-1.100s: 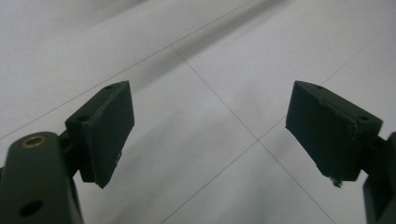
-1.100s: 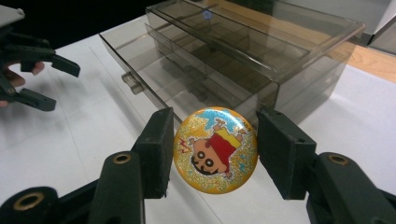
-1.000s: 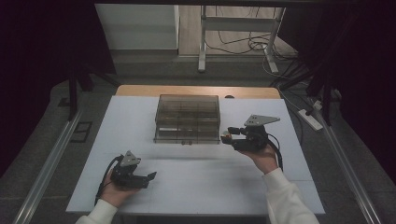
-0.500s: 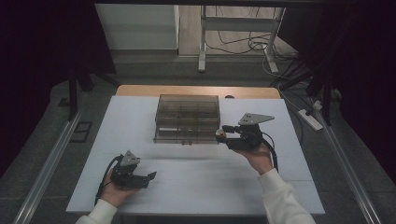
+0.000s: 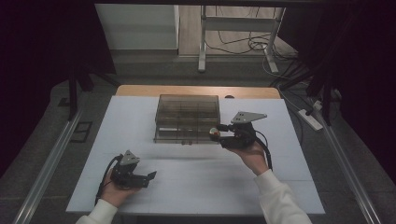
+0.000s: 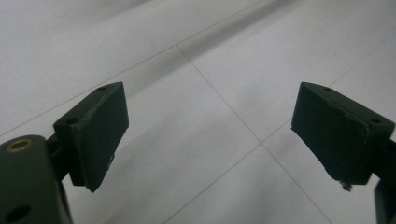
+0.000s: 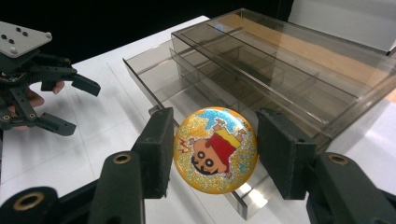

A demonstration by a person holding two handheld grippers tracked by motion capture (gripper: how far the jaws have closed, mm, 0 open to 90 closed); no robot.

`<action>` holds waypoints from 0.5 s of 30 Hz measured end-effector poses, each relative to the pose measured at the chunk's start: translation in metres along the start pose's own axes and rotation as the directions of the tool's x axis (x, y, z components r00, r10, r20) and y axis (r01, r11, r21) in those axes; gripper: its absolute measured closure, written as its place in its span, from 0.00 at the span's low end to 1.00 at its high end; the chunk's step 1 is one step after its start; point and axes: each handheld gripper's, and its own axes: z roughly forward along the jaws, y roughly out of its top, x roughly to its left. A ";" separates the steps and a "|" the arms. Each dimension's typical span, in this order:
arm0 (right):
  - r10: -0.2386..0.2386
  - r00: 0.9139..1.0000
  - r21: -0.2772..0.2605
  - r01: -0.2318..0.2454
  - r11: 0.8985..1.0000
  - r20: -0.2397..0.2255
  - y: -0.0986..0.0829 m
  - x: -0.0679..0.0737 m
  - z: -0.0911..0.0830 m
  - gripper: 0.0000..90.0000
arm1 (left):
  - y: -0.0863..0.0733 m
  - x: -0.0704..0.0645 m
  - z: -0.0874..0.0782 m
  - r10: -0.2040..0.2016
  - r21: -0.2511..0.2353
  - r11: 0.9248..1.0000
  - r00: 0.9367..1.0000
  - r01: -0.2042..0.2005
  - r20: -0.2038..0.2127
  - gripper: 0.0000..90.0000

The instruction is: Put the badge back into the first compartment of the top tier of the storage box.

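Cartoon badge point(image 7: 215, 149) sits pinched between the right gripper point(image 7: 214, 151) jaws, right at the smoky plastic organizer's point(image 7: 261, 70) open front drawer, maybe just above it. Left gripper point(image 5: 148, 178) rests on the tabletop point(image 5: 196, 182), jaws wide apart and empty.

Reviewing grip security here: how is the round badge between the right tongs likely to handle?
The badge looks like a stiff, glossy disc, so it probably won't bend but may slip. The right tongs hold it by its thin rim, so it could pivot. Being round, it may roll if dropped on the table beside the box.
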 end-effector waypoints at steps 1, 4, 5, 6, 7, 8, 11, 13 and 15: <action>0.000 1.000 -0.002 0.000 1.000 -0.001 0.001 0.000 0.001 0.53 | 0.000 0.000 0.000 -0.004 -0.003 1.000 1.000 0.004 0.002 0.13; -0.001 1.000 0.000 0.001 1.000 -0.005 0.002 0.001 0.005 0.53 | 0.000 0.001 -0.001 -0.013 -0.010 1.000 1.000 0.013 0.008 0.12; 0.000 1.000 0.000 0.000 1.000 -0.008 0.002 0.001 0.006 0.53 | 0.000 0.001 -0.001 -0.015 -0.011 1.000 1.000 0.015 0.009 0.12; 0.000 1.000 0.002 0.000 1.000 -0.008 0.002 0.001 0.008 0.53 | 0.000 0.001 -0.001 -0.015 -0.012 1.000 1.000 0.015 0.010 0.12; 0.000 1.000 0.003 0.000 1.000 -0.008 0.002 0.001 0.008 0.53 | 0.001 0.001 -0.001 -0.015 -0.012 1.000 1.000 0.015 0.010 0.12; -0.001 1.000 0.003 0.001 1.000 -0.009 0.002 0.002 0.010 0.52 | 0.001 0.001 -0.001 -0.015 -0.013 1.000 1.000 0.015 0.010 0.12; -0.005 1.000 0.004 0.005 1.000 -0.015 0.003 0.003 0.011 0.53 | 0.000 0.001 0.000 -0.014 -0.011 1.000 1.000 0.014 0.009 0.12; -0.008 1.000 0.002 0.008 1.000 -0.019 0.004 0.005 0.012 0.52 | 0.000 0.001 0.000 -0.015 -0.010 1.000 1.000 0.015 0.009 0.12; -0.010 1.000 0.005 0.010 1.000 -0.023 0.004 0.006 0.013 0.52 | 0.000 0.001 0.000 -0.013 -0.010 1.000 1.000 0.013 0.010 0.12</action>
